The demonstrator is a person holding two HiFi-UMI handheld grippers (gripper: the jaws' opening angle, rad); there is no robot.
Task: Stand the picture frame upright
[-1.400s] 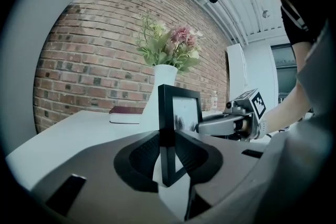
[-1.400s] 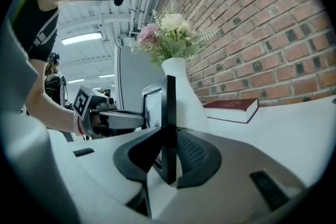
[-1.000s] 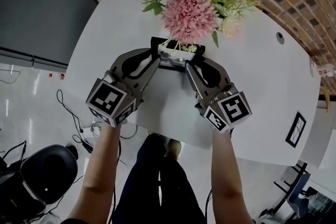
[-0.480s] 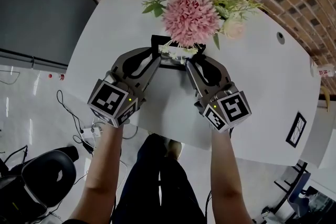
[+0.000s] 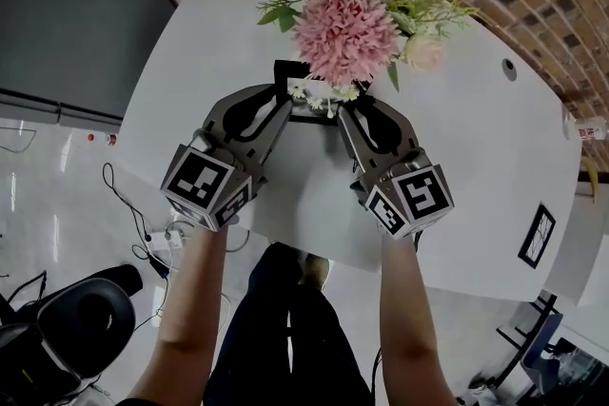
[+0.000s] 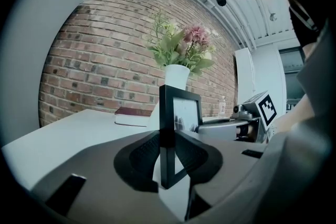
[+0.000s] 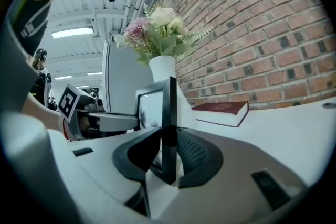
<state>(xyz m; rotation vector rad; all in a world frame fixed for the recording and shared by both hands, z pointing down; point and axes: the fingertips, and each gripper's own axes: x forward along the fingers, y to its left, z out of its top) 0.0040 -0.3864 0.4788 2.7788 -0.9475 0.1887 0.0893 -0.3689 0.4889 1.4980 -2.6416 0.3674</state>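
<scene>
We have the picture frame (image 6: 181,118) upright on the table (image 5: 447,138), just on the near side of the flowers (image 5: 344,29). Our left gripper (image 6: 168,157) is clamped on its left edge. The right gripper (image 7: 169,157) has just been opening its jaws, pads touching the right edge. Next, we judge, both let go gently and back off without tipping it

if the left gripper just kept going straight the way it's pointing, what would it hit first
The picture frame: its edge sits clamped between the jaws of the left gripper. Directly behind it, probably the white vase.
</scene>
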